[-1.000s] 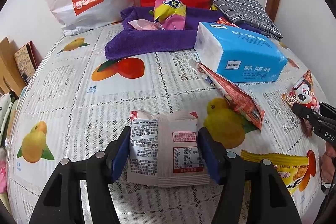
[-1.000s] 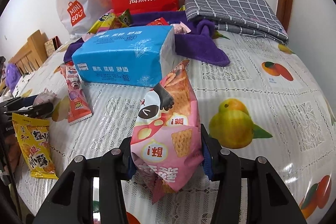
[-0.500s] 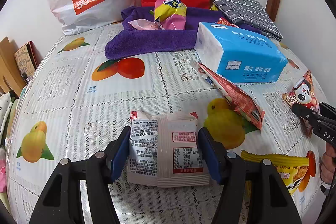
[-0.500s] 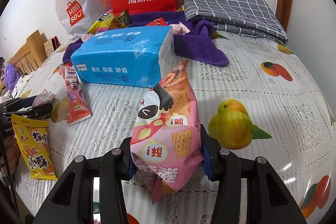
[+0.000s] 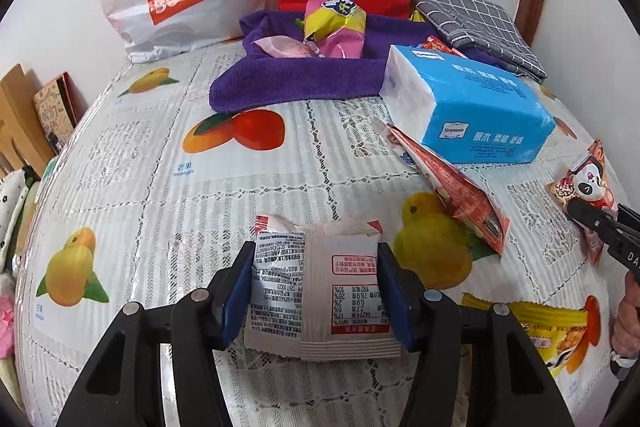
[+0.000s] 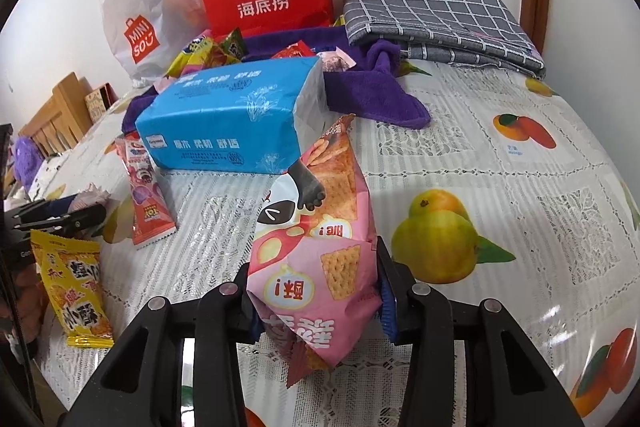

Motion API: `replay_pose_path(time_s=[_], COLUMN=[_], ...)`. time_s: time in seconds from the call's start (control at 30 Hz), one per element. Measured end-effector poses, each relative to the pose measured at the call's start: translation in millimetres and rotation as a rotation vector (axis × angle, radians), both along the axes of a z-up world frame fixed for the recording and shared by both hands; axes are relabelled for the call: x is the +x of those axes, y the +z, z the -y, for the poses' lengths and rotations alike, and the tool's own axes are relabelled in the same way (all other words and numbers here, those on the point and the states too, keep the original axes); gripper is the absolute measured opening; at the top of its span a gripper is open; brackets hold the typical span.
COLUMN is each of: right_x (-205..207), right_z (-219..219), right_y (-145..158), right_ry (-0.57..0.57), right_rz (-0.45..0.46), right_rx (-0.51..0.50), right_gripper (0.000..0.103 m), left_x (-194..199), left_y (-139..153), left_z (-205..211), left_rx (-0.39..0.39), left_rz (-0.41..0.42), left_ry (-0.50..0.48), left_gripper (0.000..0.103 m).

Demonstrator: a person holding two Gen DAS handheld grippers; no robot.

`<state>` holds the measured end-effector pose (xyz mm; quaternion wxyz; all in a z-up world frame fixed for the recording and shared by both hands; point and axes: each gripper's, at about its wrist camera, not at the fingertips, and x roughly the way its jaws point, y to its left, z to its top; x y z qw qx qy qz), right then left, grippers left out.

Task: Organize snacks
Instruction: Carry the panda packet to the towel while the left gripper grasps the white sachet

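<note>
I see open tablecloth (image 5: 132,187) across the left and centre of the left view, crowded only at upper right by the blue tissue pack (image 5: 472,107). My left gripper (image 5: 316,291) is closing on the white snack packet (image 5: 320,291) at lower centre — back side up, printed text, pads touching its edges. In the right view my right gripper (image 6: 316,303) is closing, clenched on the pink cracker bag (image 6: 316,255), creased where the pads press.
</note>
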<state>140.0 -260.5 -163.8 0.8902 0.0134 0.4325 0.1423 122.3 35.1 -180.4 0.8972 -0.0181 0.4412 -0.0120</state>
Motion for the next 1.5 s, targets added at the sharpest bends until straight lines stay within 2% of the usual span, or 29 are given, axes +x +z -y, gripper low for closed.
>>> replay_pose_path(time_s=[0.13, 0.3, 0.5, 0.7, 0.87, 1.07, 1.37, 1.5], right_x=[2.2, 11.5, 59.5, 112.5, 159.6, 210.9, 249.0, 254.9], right_z=[4.4, 1.4, -3.7, -28.0, -54.1, -80.1, -80.6, -74.0], right_y=[15.4, 60.0, 110.9, 140.7, 144.3, 140.4, 113.0, 103.3], right_ry=[-0.011, 0.009, 0.011, 0.033, 0.073, 0.109, 0.126, 0.115], right_rz=[0.01, 0.074, 0.102, 0.159, 0.142, 0.107, 0.059, 0.039], right_rx=[0.033, 0.044, 0.121, 0.08, 0.056, 0.067, 0.055, 0.027], right_gripper=[0.043, 0.043, 0.043, 0.043, 0.043, 0.043, 0.043, 0.043], left_x=[2.3, 11.0, 45.8, 81.2, 112.7, 145.1, 179.1, 192.1], left_y=[16.0, 48.9, 80.6, 104.1, 117.6, 120.2, 117.9, 114.4], left_z=[-7.6, -13.5, -13.6, -12.1, -9.9, -7.6, 5.3, 9.4], left_rx=[-0.073, -0.113, -0.122, -0.116, -0.102, -0.126, -0.132, -0.18], left_rz=[-0.017, 0.017, 0.033, 0.057, 0.069, 0.056, 0.047, 0.043], left_ry=[-0.011, -0.018, -0.023, -0.017, -0.02, -0.029, -0.06, -0.079], left_gripper=[0.054, 0.054, 0.054, 0.054, 0.054, 0.054, 0.054, 0.054])
